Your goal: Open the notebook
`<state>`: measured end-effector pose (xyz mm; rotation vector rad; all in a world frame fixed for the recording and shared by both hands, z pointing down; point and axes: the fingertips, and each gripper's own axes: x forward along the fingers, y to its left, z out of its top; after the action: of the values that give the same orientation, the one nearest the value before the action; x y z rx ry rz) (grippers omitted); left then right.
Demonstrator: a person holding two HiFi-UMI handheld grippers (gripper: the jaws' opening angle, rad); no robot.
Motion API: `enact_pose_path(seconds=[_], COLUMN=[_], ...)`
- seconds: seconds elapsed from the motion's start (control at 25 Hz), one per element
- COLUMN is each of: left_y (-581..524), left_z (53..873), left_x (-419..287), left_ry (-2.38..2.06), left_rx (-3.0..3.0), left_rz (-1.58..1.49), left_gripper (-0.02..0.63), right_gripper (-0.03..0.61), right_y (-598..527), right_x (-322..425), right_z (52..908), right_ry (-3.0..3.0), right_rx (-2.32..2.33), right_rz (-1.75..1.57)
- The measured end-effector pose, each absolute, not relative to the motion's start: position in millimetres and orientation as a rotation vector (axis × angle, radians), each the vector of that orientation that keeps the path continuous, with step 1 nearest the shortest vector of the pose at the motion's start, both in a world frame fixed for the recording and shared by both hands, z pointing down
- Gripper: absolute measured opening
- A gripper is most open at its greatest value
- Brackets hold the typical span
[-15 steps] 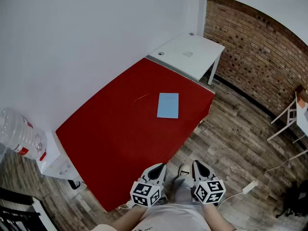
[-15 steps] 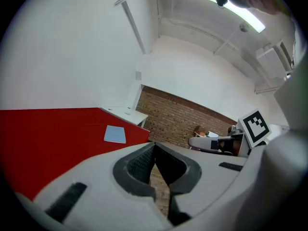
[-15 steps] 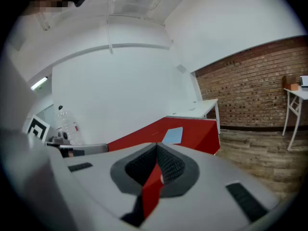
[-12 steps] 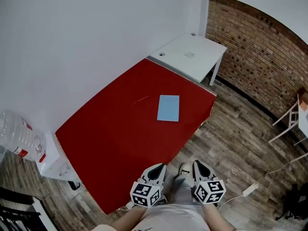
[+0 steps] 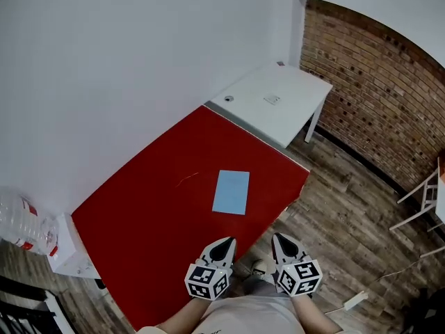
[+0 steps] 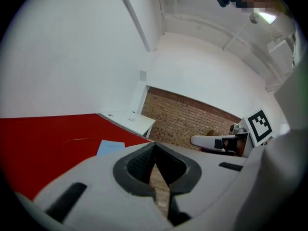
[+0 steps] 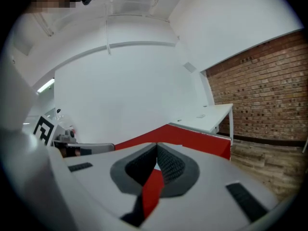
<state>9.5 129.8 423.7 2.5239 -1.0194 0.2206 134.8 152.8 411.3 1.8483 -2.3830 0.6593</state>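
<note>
water jug (image 5: 19, 223): far left, beside table | left gripper (image 5: 224, 244): jaws together, nothing between, at table's near edge | notebook (image 5: 231, 192): light blue, closed, flat on red table (image 5: 153, 214), beyond both grippers, untouched | right gripper (image 5: 279, 239): jaws together, empty, just off table's edge | white desk (image 5: 278, 99): abuts table's far end

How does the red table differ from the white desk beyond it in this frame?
The red table looks larger than the white desk. The red table carries the closed blue notebook; the white desk holds only two tiny unidentifiable items. The white desk shows a bare leg; the red table's side is covered in red. Both stand end to end along the white wall.
</note>
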Motion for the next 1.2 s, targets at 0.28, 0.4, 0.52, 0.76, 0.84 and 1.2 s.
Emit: enact_pose_path(seconds=[0.28, 0.4, 0.52, 0.76, 0.84, 1.2], left_y=[81, 68, 55, 38, 34, 15], left_z=[420, 422, 422, 422, 423, 448], left_x=[46, 47, 46, 39, 34, 19], left_ry=[-1.082, -1.091, -1.090, -1.077, -1.081, -1.038], left_rx=[2.488, 2.471, 2.469, 2.484, 2.490, 2.504], left_rz=[0.215, 0.221, 0.223, 0.223, 0.240, 0.322], left_gripper=[0.008, 0.008, 0.006, 0.006, 0.006, 0.008], right_gripper=[0.006, 0.006, 0.006, 0.006, 0.006, 0.008], right_y=[98, 85, 75, 58, 53, 23], right_x=[176, 175, 165, 155, 150, 133], right_z=[413, 421, 426, 432, 436, 464], right_ry=[-2.412, -2.406, -2.401, -2.385, -2.377, -2.354], right_rx=[1.769, 1.744, 1.699, 1.702, 1.698, 1.701], right_rz=[0.670, 0.728, 0.758, 0.788, 0.796, 0.851])
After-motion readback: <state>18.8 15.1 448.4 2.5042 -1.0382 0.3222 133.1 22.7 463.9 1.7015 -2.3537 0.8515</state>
